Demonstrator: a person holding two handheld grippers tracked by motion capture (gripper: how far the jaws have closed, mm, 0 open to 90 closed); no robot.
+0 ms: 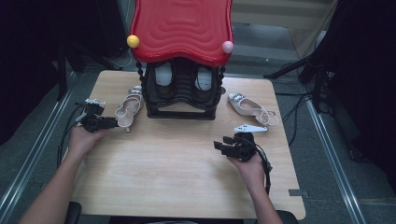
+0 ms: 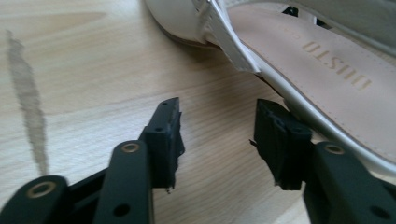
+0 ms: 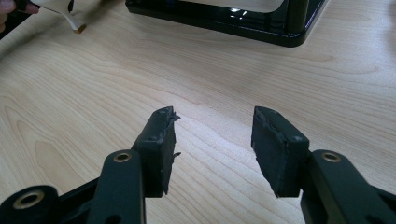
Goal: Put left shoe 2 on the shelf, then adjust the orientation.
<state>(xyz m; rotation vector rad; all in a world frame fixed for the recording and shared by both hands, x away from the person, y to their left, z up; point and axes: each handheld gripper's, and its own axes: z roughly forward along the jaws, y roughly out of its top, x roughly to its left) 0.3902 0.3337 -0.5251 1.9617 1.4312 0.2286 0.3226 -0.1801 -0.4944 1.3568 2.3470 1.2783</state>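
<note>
Light wood table (image 1: 187, 172), left gripper (image 2: 217, 135) jaws wide apart with nothing between them, pale sandal (image 2: 327, 65) just past its right jaw, right gripper (image 3: 215, 140) gaping too — bare wood between the jaws.

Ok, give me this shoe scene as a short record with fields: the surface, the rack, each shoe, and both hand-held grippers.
surface: light wooden table
rack: black shoe rack with a red top, at the table's far middle, a pair of shoes inside
left shoe: pale heeled sandal lying left of the rack
right shoe: matching sandal lying right of the rack
left hand-held gripper: jaws open, nothing between them, the left sandal just beyond
right hand-held gripper: jaws open over bare wood, holding nothing
</note>
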